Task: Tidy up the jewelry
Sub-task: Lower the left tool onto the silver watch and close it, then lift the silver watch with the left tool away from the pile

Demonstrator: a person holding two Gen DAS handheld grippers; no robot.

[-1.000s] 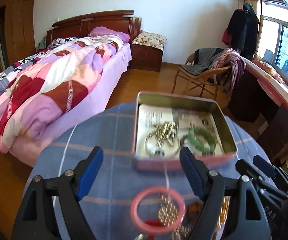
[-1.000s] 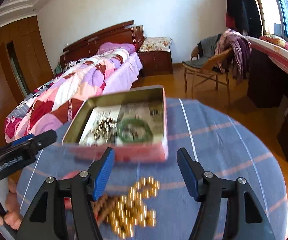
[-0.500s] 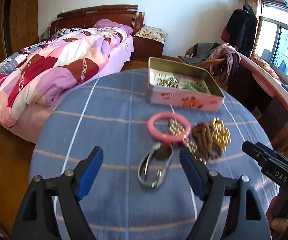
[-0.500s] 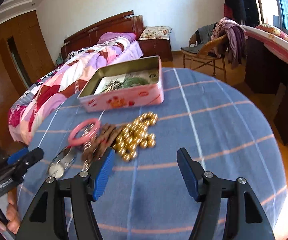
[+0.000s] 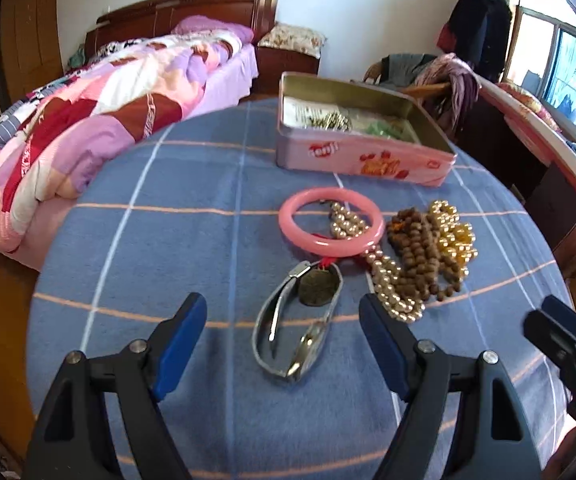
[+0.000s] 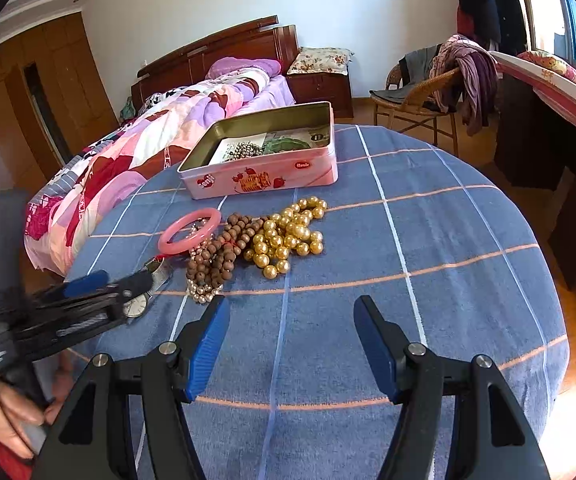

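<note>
Silver wristwatch: laid on the blue checked counter, directly ahead of the left tool and between its two blue pads, untouched; the jaws are set wide apart and are closing. Pink bangle: placed just beyond the watch, overlapping a pale pearl strand. Brown wooden bead string and gold bead string: heaped together to the right of the bangle. Right tool: held apart over bare cloth, nothing between the pads, the gold beads lying just ahead and slightly left. Pink tin box: set open at the far side of the counter, silver beads and a green bangle seen inside. Against the earlier frames, the tin, formerly close under both tools, is now found well away, and the loose pieces are brought into full view.
</note>
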